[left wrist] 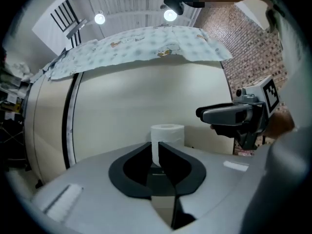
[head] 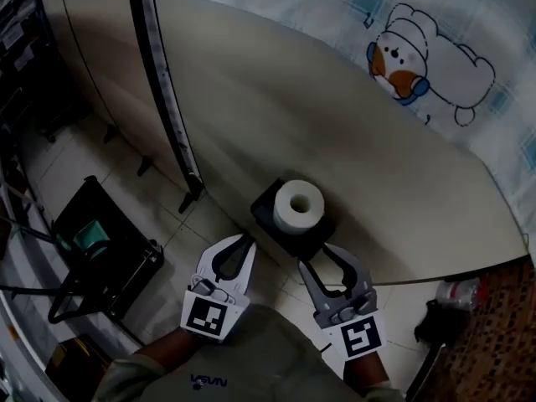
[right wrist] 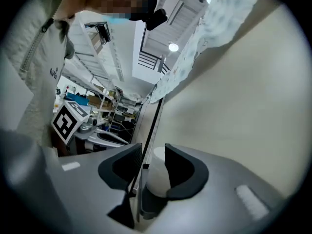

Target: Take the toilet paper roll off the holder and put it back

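Left gripper (head: 241, 243) (left wrist: 156, 149): jaws clenched together, only a thin slit between them, nothing held. Right gripper (head: 319, 258) (right wrist: 153, 154): jaws released and standing apart; the toilet paper roll (right wrist: 157, 177) shows through the gap, but the head view puts it beyond the tips, untouched. Each gripper carries a black-and-white square-marker cube with no readable text. In the head view the toilet paper roll (head: 298, 204) stands upright on its black holder (head: 295, 243), at 1 o'clock from the left gripper and 11 o'clock from the right, both close to it. In the left gripper view the roll (left wrist: 167, 135) is dead ahead at 12 o'clock and the right gripper (left wrist: 229, 115) is at 3 o'clock. The grey top (head: 251, 358) has pale lettering that seems to read "NASA" upside down. The holder sits against a curved beige panel (head: 293, 99). A checked cloth (head: 469, 23) with a cartoon animal is at 1 o'clock. A black crate (head: 100, 241) is on the tiled floor (head: 167, 216) at 9 o'clock.
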A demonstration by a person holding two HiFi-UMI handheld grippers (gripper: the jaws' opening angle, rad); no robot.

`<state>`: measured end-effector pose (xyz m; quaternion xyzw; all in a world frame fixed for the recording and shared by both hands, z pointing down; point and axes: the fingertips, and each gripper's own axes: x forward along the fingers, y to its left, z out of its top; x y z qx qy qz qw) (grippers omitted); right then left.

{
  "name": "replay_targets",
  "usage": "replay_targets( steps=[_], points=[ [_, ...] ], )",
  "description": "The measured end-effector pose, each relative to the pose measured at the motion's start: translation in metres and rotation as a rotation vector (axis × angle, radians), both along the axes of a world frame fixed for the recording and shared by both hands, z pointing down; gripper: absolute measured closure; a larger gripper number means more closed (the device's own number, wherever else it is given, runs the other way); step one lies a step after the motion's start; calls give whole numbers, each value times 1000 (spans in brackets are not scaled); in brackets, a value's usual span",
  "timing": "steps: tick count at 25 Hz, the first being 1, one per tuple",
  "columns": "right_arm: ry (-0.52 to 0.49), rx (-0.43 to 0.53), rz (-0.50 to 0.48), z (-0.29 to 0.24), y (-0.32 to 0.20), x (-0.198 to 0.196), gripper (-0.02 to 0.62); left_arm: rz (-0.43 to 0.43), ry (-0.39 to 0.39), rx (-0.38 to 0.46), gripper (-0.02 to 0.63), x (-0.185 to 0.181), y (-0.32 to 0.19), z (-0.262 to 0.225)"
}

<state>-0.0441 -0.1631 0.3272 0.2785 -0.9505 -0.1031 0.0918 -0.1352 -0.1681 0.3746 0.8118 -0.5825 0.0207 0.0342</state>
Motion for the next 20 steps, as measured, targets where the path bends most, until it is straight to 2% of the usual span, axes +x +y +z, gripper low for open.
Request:
replay_targets(
  steps=[6, 11, 20],
  points=[
    [302, 20, 13, -9, -36, -38, 436, 128, 21, -15, 581, -28, -35, 2],
    [613, -36, 53, 10, -53, -50, 413, 249, 31, -26, 581, -40, -50, 10],
    [934, -175, 106, 41, -66, -54, 397, 400, 86, -48, 581, -52, -57, 19]
  ],
)
